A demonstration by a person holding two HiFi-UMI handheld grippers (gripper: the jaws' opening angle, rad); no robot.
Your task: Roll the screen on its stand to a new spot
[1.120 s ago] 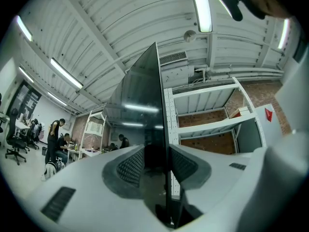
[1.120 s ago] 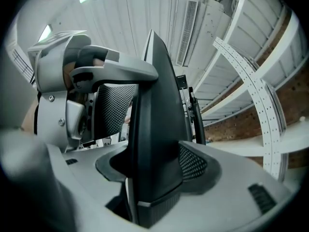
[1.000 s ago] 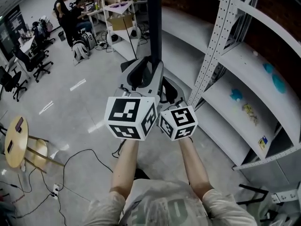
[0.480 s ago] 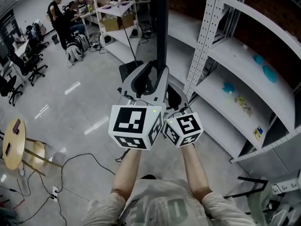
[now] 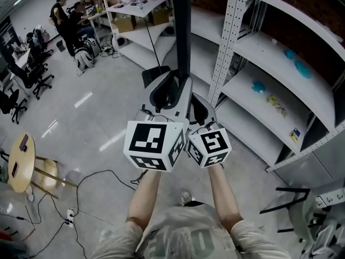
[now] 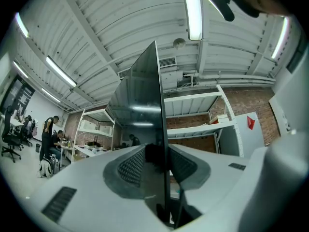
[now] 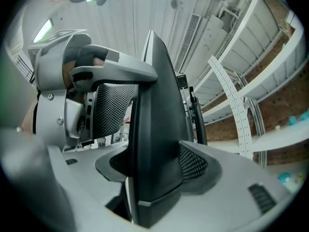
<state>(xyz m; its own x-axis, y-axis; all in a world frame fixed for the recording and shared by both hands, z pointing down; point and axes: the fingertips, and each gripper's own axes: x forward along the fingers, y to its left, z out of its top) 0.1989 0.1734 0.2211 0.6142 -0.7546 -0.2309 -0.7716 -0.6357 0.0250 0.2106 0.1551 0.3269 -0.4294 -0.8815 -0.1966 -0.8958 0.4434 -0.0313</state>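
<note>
The black screen (image 5: 180, 31) shows edge-on as a tall dark bar running up from my two grippers. My left gripper (image 5: 166, 90) grips its thin edge (image 6: 159, 129); the jaws have just been closing a little with that edge between the pads. Just to its right and lower, my right gripper (image 5: 200, 111) is shut on a thicker black part of the screen (image 7: 159, 129), with mesh pads pressed to both sides. The left gripper (image 7: 87, 91) also shows in the right gripper view. A dark part of the stand (image 5: 155, 73) peeks out on the floor behind the left gripper.
Grey metal shelving (image 5: 269, 63) with small blue items stands close on the right. A round wooden table (image 5: 19, 163) and loose cables (image 5: 91, 182) lie at the left. People sit at desks (image 5: 67, 15) far back left, near office chairs (image 5: 32, 74).
The screen and both grippers have moved forward together over the floor. The back shelves have come nearer, the round table has slid back, and a shoe now shows below my arms.
</note>
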